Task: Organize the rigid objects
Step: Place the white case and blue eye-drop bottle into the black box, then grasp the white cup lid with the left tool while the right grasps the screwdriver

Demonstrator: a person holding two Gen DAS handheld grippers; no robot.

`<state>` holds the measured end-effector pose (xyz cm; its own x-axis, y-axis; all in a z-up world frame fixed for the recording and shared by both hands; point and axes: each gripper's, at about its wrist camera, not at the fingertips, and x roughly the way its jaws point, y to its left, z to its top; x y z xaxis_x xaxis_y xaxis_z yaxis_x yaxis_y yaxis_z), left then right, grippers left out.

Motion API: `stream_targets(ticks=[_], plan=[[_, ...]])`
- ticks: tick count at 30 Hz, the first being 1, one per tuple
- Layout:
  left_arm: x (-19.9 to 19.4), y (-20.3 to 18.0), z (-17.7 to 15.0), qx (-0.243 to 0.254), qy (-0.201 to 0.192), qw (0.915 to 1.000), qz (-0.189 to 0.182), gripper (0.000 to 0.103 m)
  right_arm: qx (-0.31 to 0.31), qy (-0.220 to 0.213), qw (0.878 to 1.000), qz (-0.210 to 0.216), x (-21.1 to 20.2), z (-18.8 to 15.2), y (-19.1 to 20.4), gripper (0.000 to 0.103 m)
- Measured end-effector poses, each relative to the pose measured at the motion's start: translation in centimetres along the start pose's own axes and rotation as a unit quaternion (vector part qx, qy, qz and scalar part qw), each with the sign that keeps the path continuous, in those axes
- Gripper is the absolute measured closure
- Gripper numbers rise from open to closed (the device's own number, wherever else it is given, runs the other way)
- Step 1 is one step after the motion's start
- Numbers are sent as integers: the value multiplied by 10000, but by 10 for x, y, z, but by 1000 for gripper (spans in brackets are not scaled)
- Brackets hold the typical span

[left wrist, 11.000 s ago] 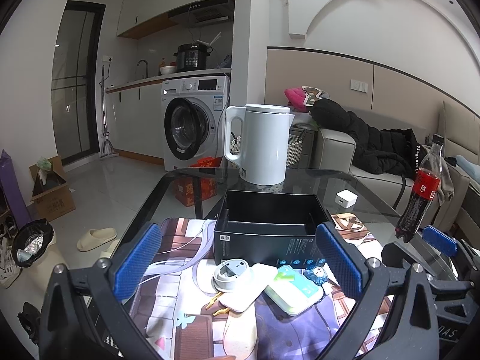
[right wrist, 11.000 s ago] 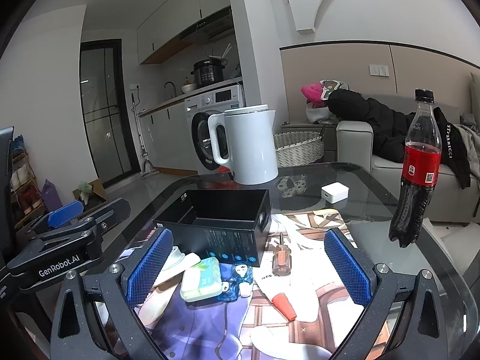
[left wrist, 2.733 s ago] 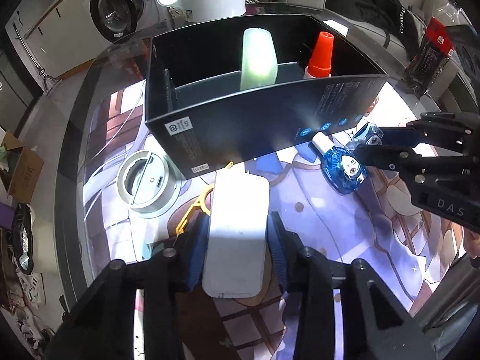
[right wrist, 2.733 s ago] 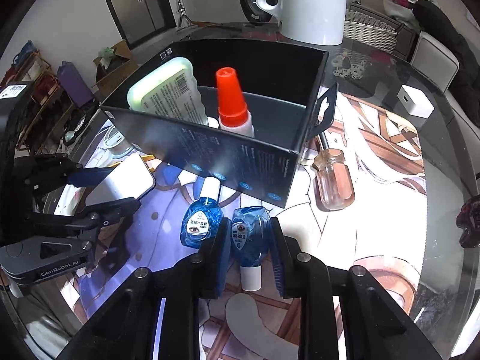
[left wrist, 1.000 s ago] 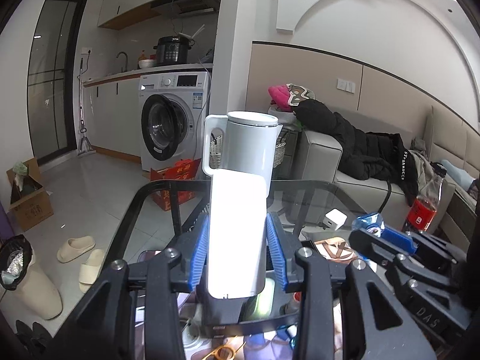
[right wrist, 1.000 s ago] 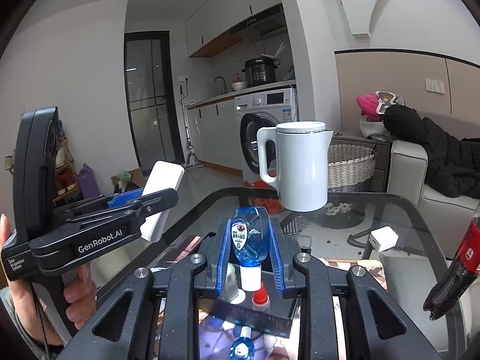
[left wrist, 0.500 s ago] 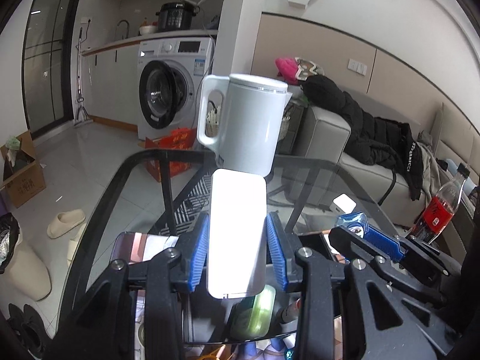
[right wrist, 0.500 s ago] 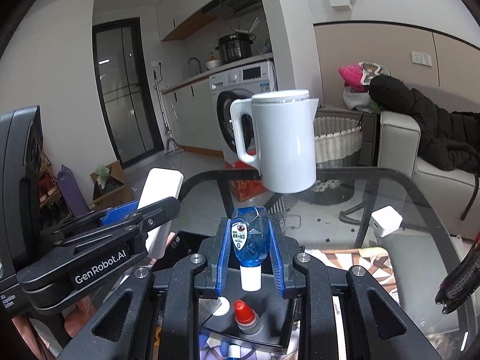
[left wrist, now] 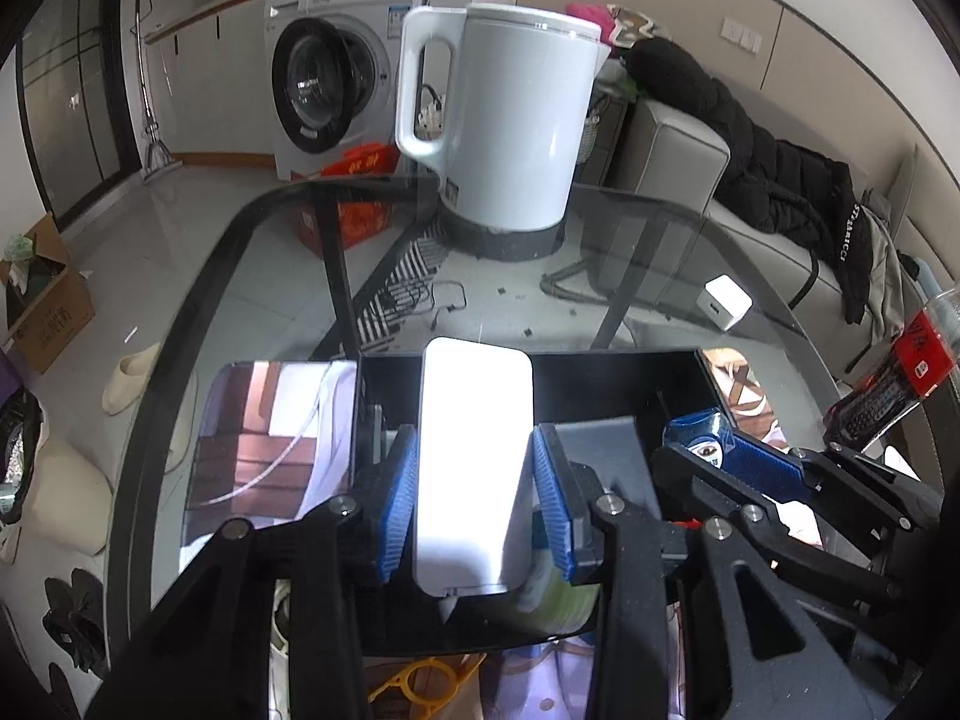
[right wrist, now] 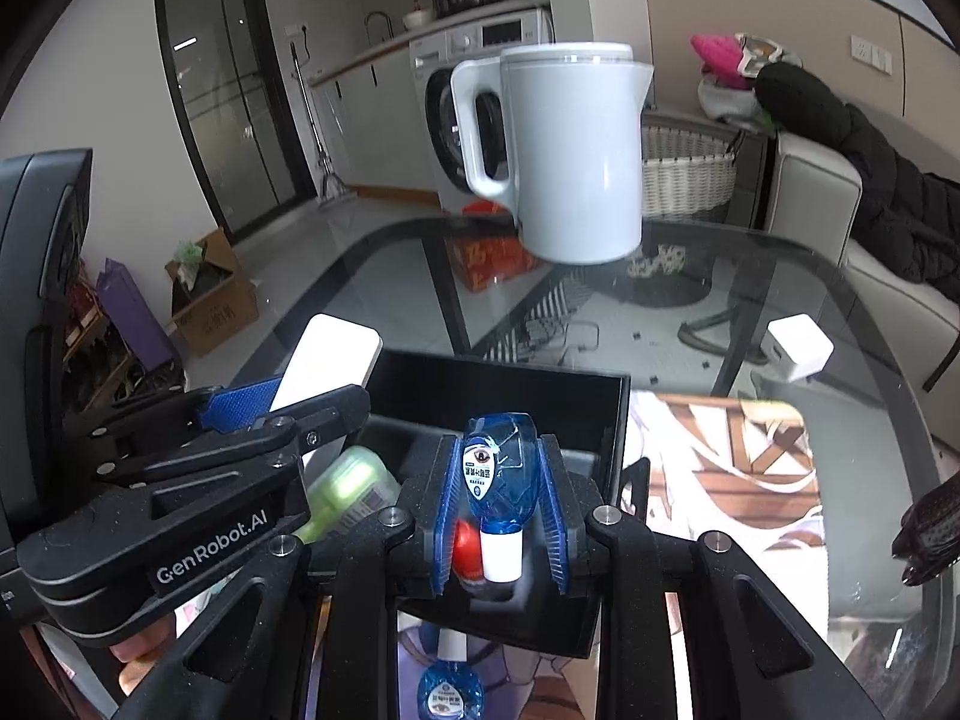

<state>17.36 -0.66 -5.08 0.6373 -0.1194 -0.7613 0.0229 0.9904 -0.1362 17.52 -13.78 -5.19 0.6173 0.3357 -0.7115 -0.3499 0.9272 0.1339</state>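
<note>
My left gripper (left wrist: 474, 492) is shut on a flat white power bank (left wrist: 474, 468), held above the open black box (left wrist: 600, 372) on the glass table. My right gripper (right wrist: 498, 498) is shut on a small blue eye-drop bottle (right wrist: 495, 474), cap toward me, over the same black box (right wrist: 498, 384). Inside the box lie a pale green case (right wrist: 348, 489) and a red-capped bottle (right wrist: 467, 546). A second blue eye-drop bottle (right wrist: 450, 690) lies on the mat in front of the box. The left gripper with its power bank (right wrist: 327, 360) shows at the left of the right wrist view.
A white kettle (left wrist: 504, 126) stands on the far side of the glass table (left wrist: 252, 228). A white charger cube (left wrist: 728, 303) lies at the right, a cola bottle (left wrist: 900, 372) beyond it. A yellow ring (left wrist: 420, 681) lies before the box. A printed mat (right wrist: 738, 468) covers the table.
Both grippers have sunk and tilted downward toward the black box, each keeping its hold. The box interior has come into view beneath them.
</note>
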Motion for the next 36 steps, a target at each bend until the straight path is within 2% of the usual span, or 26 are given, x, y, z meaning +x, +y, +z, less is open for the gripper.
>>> stream_targets(ticks=[5, 13, 17, 21, 27, 36], plan=[[9, -3, -5, 59, 329, 9994, 23, 67, 66, 427, 9991, 31, 13, -5, -4, 79], [15, -4, -8, 76, 603, 9982, -20, 67, 34, 598, 9981, 136, 12, -9, -2, 79], [12, -1, -8, 12, 579, 9983, -84, 66, 116, 562, 9978, 323, 10, -8, -5, 78], [5, 1, -7, 14, 398, 9992, -60, 55, 133, 447, 9982, 380, 4, -9, -5, 76], [-2, 2, -6, -1, 282, 9995, -129, 47, 184, 294, 9985, 423, -5, -9, -7, 73], [-21, 0, -9, 37, 127, 9996, -243, 47, 152, 36, 9983, 570, -31, -8, -6, 73]])
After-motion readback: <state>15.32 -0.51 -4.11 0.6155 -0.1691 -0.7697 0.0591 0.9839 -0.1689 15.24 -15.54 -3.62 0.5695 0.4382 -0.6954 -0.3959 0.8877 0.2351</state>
